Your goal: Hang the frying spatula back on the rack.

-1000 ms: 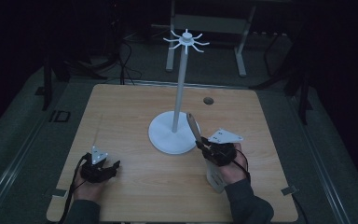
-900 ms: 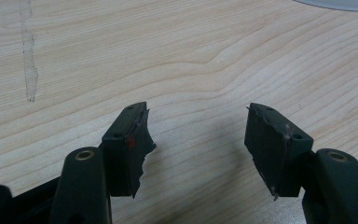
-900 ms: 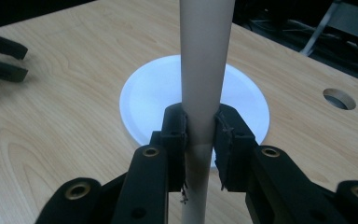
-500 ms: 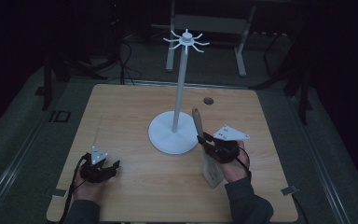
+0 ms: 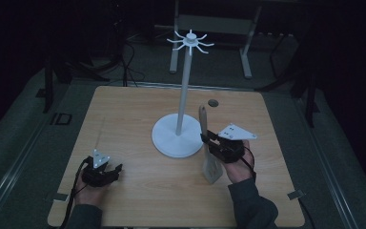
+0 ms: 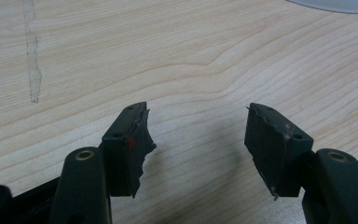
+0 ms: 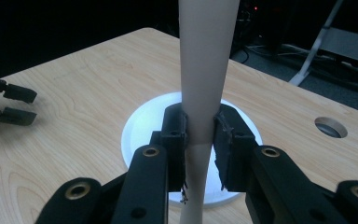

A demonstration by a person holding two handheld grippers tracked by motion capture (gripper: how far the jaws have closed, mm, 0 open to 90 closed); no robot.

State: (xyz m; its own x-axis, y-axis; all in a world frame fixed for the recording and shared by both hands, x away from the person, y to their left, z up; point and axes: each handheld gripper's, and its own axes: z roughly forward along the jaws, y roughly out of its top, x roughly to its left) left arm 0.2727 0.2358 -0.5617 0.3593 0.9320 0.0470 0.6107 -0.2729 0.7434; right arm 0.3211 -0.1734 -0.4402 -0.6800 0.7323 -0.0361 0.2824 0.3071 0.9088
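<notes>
1. High view: one wooden spatula (image 5: 208, 148) sits right of centre, clamped in the right hand-held gripper (image 5: 208, 140) at mid-handle. Its long axis runs nearly upright, leaning slightly; the handle end points to the top of the frame and the flat blade is at the bottom, low over the surface (image 5: 138, 109). One white stand (image 5: 183, 95), a round base under a tall pole crowned with a ring of hooks, is just left of the spatula. The hooks lie well above and to the upper left of the handle tip, so I judge that any hanging move must go up and left. The right hand is much the nearer; the left hand-held gripper (image 5: 110, 168) rests at lower left, well apart.

2. Left gripper view: its two jaws stand apart with nothing between them, only bare wood grain beyond. One edge of the stand's base (image 6: 340, 4) shows in the upper right corner.

3. Right gripper view: the two jaws press together on the pale spatula handle (image 7: 205, 70), which rises through the middle of the frame. The stand's base (image 7: 140, 126) lies behind it, and one round hole (image 7: 331, 127) in the surface is at right.
</notes>
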